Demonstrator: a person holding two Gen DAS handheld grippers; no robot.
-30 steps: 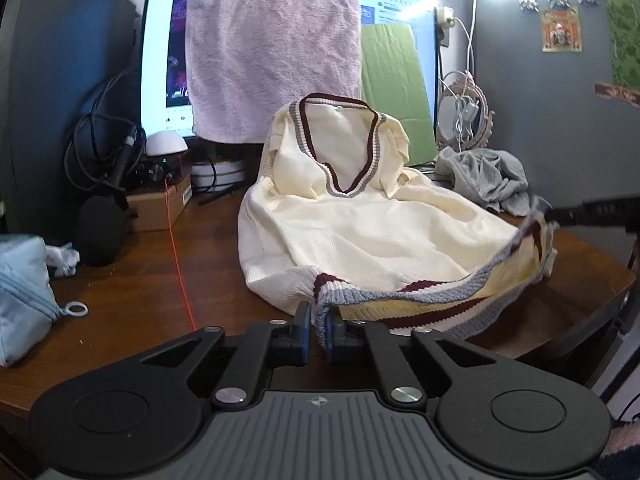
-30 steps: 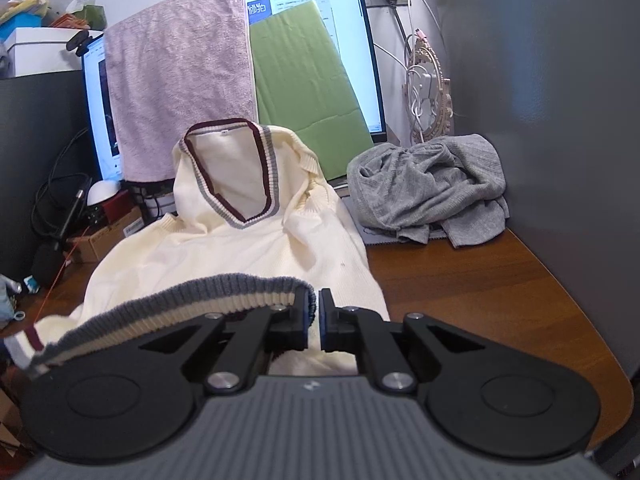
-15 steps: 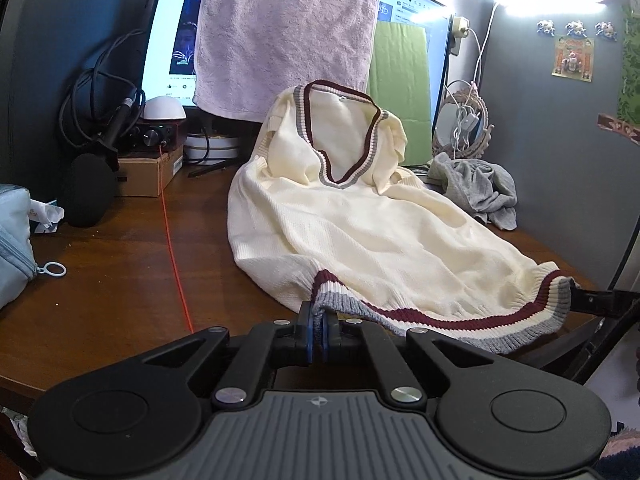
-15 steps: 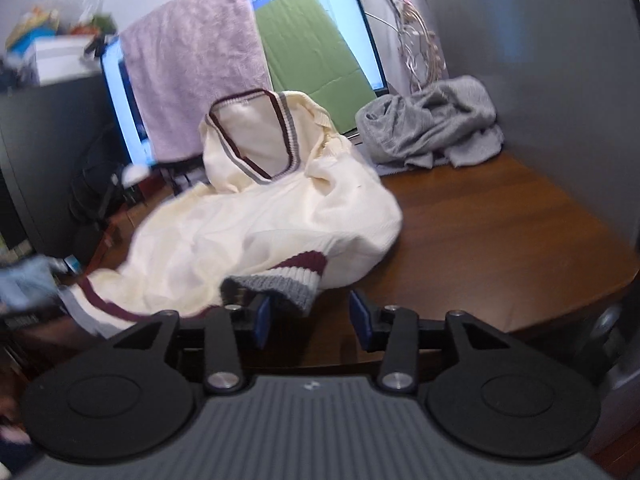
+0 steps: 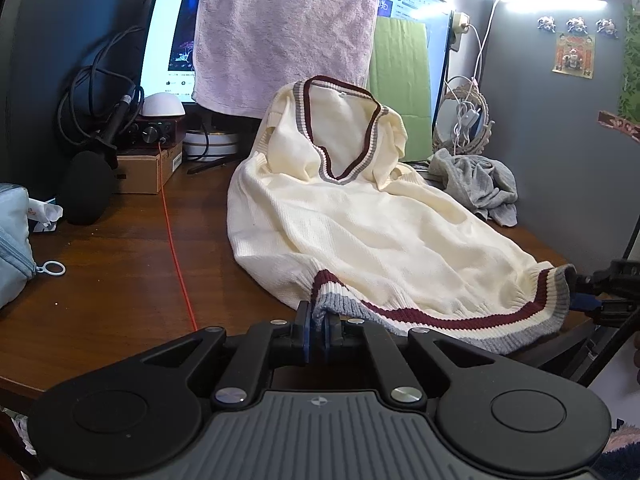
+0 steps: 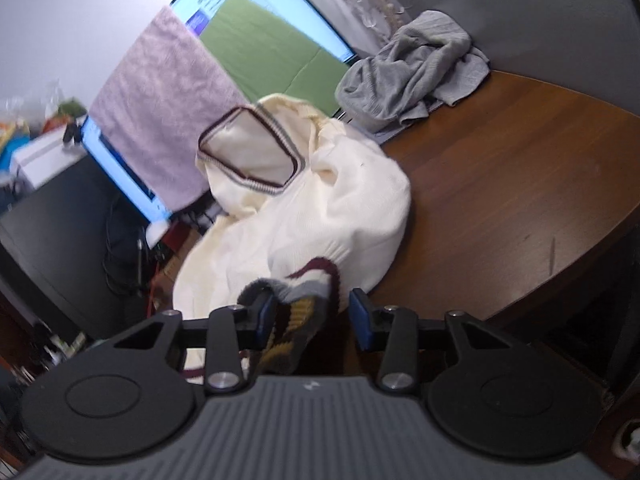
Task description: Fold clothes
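On the brown wooden desk [image 5: 120,280] lies a cream knit vest [image 5: 360,232], sleeveless, with a V-neck banded in maroon and grey and a ribbed hem striped maroon, cream and grey; its neck end rests propped against the pink towel [image 5: 280,32] hung over the monitor [image 5: 168,20], while its hem reaches the near desk edge. Left gripper [image 5: 316,330]: jaws clenched on the grey corner of the hem (the fabric rises between the blue pads). Right gripper [image 6: 312,316]: jaws parted, the opposite hem corner drooping between them and touching the left pad, with a clear gap to the right pad; in the left wrist view this gripper appears at the far right, beside the hem. The hem runs taut along the desk edge between the two corners. A crumpled grey garment [image 6: 412,68] sits behind the vest, near the wall. The right wrist view is tilted and slightly blurred.
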